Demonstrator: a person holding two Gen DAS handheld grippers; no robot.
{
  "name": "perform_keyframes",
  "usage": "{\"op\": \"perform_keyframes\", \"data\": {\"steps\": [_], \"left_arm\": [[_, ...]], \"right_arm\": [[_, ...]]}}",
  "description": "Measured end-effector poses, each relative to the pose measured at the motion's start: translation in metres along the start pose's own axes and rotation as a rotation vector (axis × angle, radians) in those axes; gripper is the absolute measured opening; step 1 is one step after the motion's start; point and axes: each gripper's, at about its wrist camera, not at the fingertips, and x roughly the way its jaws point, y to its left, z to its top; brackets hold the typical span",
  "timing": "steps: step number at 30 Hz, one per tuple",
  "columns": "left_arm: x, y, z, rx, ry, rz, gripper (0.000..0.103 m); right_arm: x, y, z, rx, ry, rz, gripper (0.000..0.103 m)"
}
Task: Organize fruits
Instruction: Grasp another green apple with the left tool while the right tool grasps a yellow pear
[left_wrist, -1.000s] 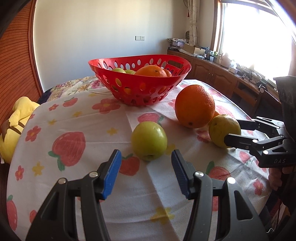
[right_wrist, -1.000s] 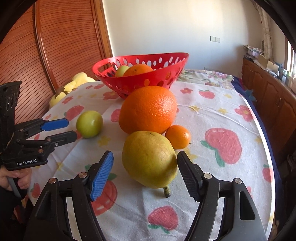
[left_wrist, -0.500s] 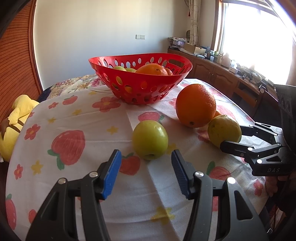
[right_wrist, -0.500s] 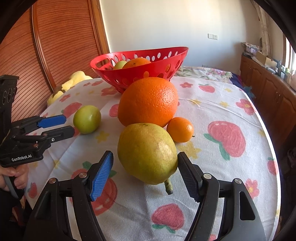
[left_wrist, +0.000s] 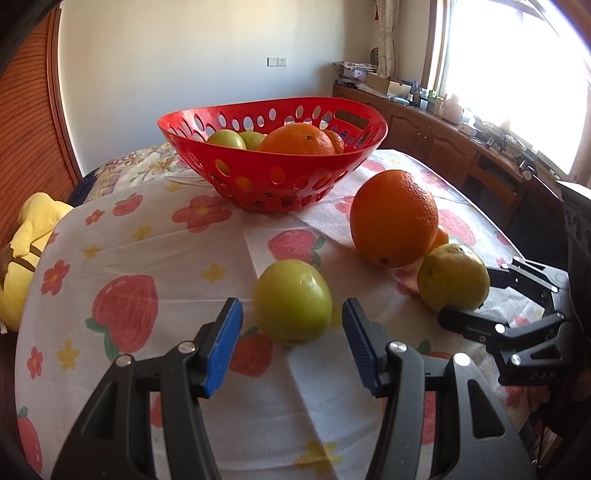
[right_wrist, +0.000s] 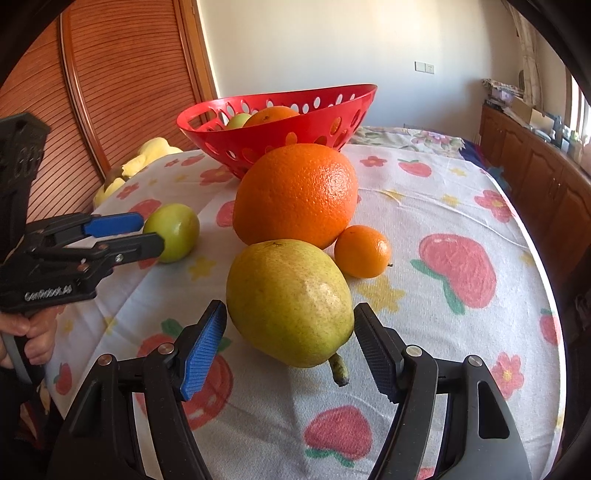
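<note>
my left tool (left_wrist: 291, 345) gapes around a green apple (left_wrist: 292, 301); my right tool (right_wrist: 290, 345) brackets the pear (right_wrist: 290, 302), unclamped, lower centre.

Small tangerine (left_wrist: 440, 238) mostly hidden behind the large orange (left_wrist: 393, 218) in the left wrist view. Basket (left_wrist: 273, 162) wall conceals the lower parts of its fruit. Yellow plush toy (left_wrist: 27, 243) cut by the left edge. Sideboard clutter (left_wrist: 413, 96) too small to identify.
</note>
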Motion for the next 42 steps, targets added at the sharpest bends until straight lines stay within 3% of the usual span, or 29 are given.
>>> {"op": "perform_keyframes", "data": {"steps": [19,22,24,42], "left_arm": [[0.032,0.004,0.01,-0.005,0.089,-0.009,0.056],[0.033,0.006,0.009,-0.008,0.084,-0.018,0.055],[0.032,0.006,0.008,-0.012,0.074,-0.037,0.05],[-0.014,0.011,0.0,-0.014,-0.001,-0.047,0.049]], "right_arm": [[0.002,0.002,0.0,-0.001,0.001,0.0,0.073],[0.002,0.002,0.0,-0.002,0.0,0.001,0.073],[0.002,0.002,0.0,0.0,-0.001,0.001,0.073],[0.001,0.003,0.003,-0.012,0.015,-0.006,0.073]]}}
